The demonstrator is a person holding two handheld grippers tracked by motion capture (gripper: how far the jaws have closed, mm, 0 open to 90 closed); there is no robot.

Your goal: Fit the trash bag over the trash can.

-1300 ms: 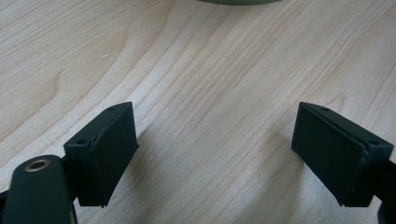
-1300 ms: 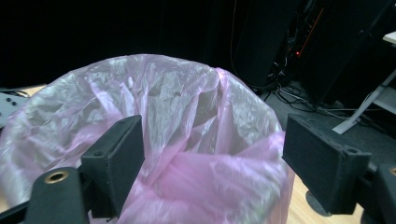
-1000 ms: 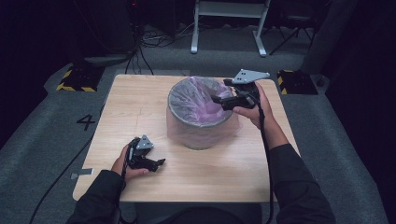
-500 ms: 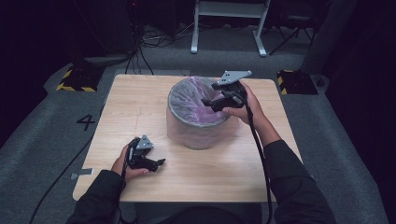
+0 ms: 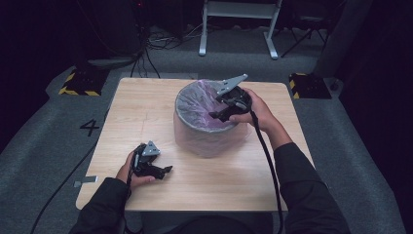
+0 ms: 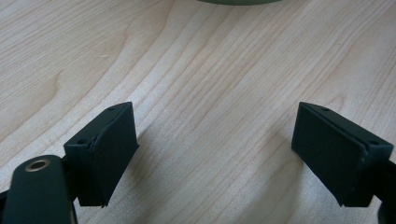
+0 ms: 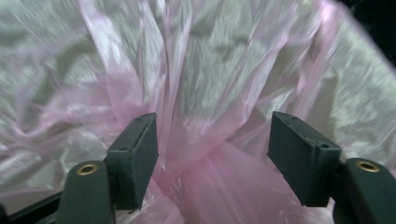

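Note:
A round bin (image 5: 209, 136) stands in the middle of the wooden table (image 5: 141, 107), lined with a pink plastic bag (image 5: 195, 102). My right gripper (image 5: 216, 116) reaches over the bin's right rim, tips inside the mouth. In the right gripper view a gathered fold of the pink bag (image 7: 205, 93) lies between the jaws of the right gripper (image 7: 215, 154). They have just been closing and stand apart, the pads not pressing on it. My left gripper (image 5: 165, 170) rests low on the table at the front left, open, with bare wood (image 6: 210, 70) between the jaws of the left gripper (image 6: 215, 149).
The bin's base edge (image 6: 238, 1) shows ahead of the left gripper. Behind the table a white metal frame (image 5: 238, 24) stands on the grey floor. Yellow-and-black blocks (image 5: 78, 85) (image 5: 309, 83) sit at the far corners. Cables trail at the left.
My right gripper has moved left and a little down, from the bin's right rim into its mouth, with the jaws narrower around the bag. The left gripper has stayed put.

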